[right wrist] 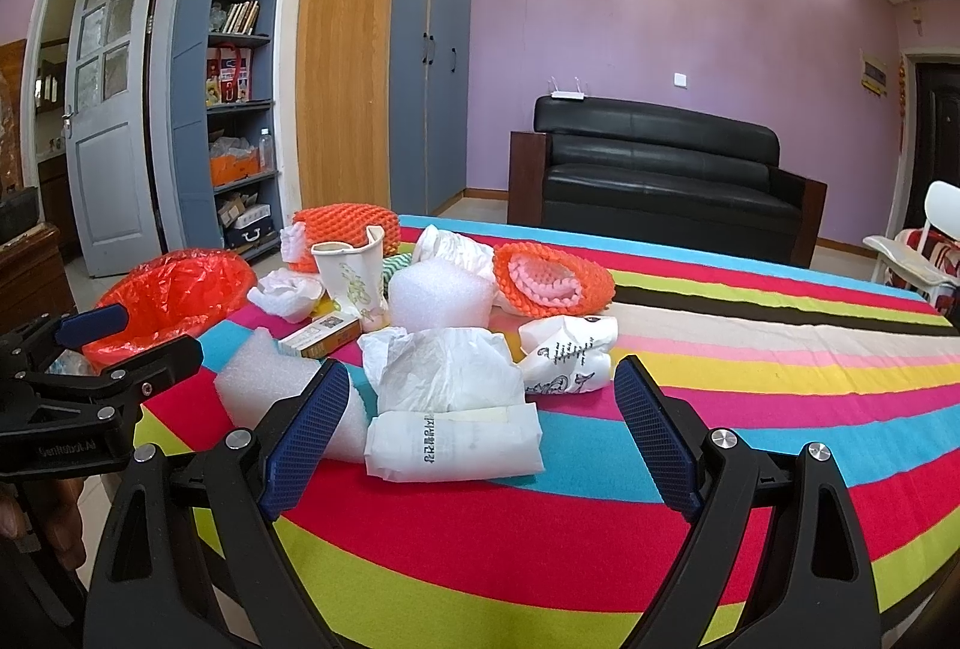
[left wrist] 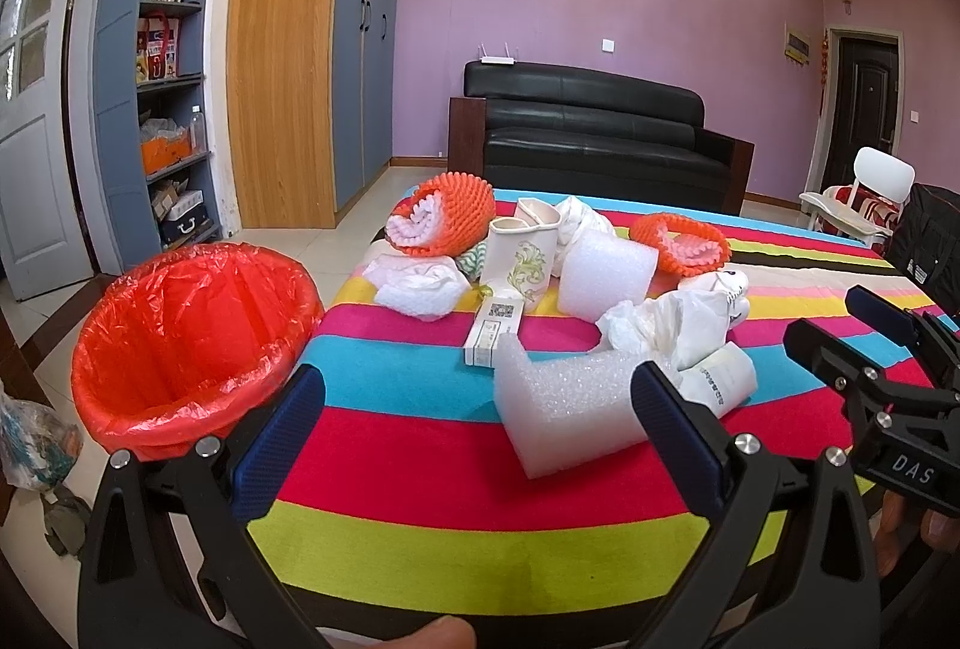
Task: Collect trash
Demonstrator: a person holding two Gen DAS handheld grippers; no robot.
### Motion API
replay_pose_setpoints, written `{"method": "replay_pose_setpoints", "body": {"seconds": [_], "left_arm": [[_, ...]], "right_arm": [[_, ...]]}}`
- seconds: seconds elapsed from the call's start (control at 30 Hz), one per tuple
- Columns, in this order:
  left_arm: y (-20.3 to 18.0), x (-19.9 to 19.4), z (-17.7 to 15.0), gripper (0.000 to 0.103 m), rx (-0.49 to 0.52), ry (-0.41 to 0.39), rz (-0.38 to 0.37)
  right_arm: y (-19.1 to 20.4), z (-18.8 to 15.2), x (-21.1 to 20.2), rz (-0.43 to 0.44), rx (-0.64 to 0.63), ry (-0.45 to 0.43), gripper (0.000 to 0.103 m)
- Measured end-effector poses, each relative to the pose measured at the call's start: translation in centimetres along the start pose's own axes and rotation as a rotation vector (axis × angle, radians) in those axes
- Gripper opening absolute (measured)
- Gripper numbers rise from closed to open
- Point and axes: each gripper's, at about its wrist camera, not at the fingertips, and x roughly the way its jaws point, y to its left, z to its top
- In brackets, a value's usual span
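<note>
The tabletop (left wrist: 420, 565) is covered with a cloth of bright stripes, and a heap of trash lies on it, more to its far left part. The left hand-held gripper (left wrist: 480, 445) hovers over the near edge with its two blue-padded fingers spread wide and nothing between them. Just in front of it lies a bent white foam sheet (left wrist: 558, 415), near the near edge. The right hand-held gripper (right wrist: 480, 439) is also wide apart and holds nothing; between its fingers, a little farther on, lies a rolled white paper packet (right wrist: 456, 445) with black print, and a crumpled white plastic bag (right wrist: 450, 367) rests just behind the packet, touching it.

Farther back in the heap there is a white foam roll (right wrist: 438, 298), a white cup with green pattern (left wrist: 519, 262) standing upright, and a small flat box (left wrist: 495, 328) lying before the cup. An orange foam net (left wrist: 447, 223) with white lining sits at the far left of the heap, and a second orange net (right wrist: 552, 280) lies to the right of the foam roll. A crumpled paper cup with dark drawing (right wrist: 567, 355) lies beside the plastic bag, on its right.

A bin with red liner (left wrist: 192, 343) stands on the floor just beside the left edge of the tabletop, open at the top; I see no trash inside it. Behind the tabletop, against the purple wall, stands a black sofa (left wrist: 600, 133).
</note>
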Motion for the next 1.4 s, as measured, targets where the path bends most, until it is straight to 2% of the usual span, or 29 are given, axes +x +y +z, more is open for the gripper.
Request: {"method": "replay_pose_setpoints", "body": {"seconds": [0.37, 0.7, 1.07, 1.13, 1.4], "left_arm": [[-1.3, 2.2, -0.4, 0.099, -0.004, 0.062, -0.026], [-3.6, 4.3, -0.6, 0.099, -0.007, 0.110, -0.059], [-5.0, 6.8, -0.7, 0.099, 0.005, 0.167, -0.039], [-4.3, 7.0, -0.8, 0.082, -0.019, 0.175, -0.047], [-2.4, 5.9, -0.4, 0.081, -0.048, 0.169, -0.046]], "right_arm": [[-1.7, -0.1, 0.6, -0.007, 0.058, 0.046, 0.085], [-3.7, -0.1, 0.3, -0.018, 0.113, 0.053, 0.085], [-4.5, -0.1, 0.4, -0.008, 0.133, 0.069, 0.085], [-4.4, -0.1, 0.5, -0.006, 0.134, 0.073, 0.085], [-3.2, -0.4, 1.3, 0.022, 0.102, 0.114, 0.085]]}}
